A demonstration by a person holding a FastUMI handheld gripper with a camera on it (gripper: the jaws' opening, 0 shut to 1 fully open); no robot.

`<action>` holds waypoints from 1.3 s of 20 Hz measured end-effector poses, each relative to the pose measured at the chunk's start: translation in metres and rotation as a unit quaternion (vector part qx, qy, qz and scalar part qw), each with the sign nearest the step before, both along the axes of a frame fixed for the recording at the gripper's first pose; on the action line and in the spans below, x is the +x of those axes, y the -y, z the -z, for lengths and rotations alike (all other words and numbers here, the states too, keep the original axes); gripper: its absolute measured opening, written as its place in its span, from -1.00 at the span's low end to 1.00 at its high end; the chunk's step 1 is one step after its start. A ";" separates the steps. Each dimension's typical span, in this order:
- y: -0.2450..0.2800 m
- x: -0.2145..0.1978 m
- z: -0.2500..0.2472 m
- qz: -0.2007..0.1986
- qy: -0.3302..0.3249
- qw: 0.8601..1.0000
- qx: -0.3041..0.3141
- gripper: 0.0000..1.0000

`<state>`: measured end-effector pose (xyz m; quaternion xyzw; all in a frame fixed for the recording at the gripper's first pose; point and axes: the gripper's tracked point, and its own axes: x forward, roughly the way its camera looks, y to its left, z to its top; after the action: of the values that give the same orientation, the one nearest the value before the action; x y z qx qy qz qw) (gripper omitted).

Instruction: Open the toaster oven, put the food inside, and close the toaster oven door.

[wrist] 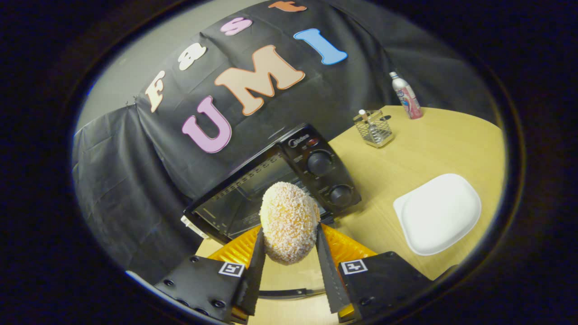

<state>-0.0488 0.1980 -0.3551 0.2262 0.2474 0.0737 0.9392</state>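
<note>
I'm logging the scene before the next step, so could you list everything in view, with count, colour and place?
Crumbed food ball: one, pale golden, held between the fingers, in front of the toaster oven.
Toaster oven: one, black, on the table against the booth wall, just beyond the fingers; its door looks open, though that is hard to tell.
Oven knobs: two, black, on the oven's control panel.
Plate: one, white, on the table beside the oven.
Wire basket: one, silver, beyond the oven, with small items inside.
Bottle: one, white and pink, upright beyond the basket.
Table: one, light wood.
Gripper: one, both fingers pressing on the food ball.
</note>
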 end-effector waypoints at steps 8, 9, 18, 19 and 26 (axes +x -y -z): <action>-0.035 0.050 0.005 -0.005 -0.007 1.000 -0.023 0.24; -0.038 0.057 0.008 -0.003 -0.007 0.999 -0.032 0.24; -0.060 0.098 0.041 0.021 -0.012 0.990 -0.137 0.24; -0.062 0.101 0.043 0.023 -0.012 0.989 -0.144 0.25; -0.066 0.110 0.055 0.034 -0.012 0.985 -0.168 0.29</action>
<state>0.0616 0.2644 -0.4100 0.0740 0.2596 -0.0041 0.9629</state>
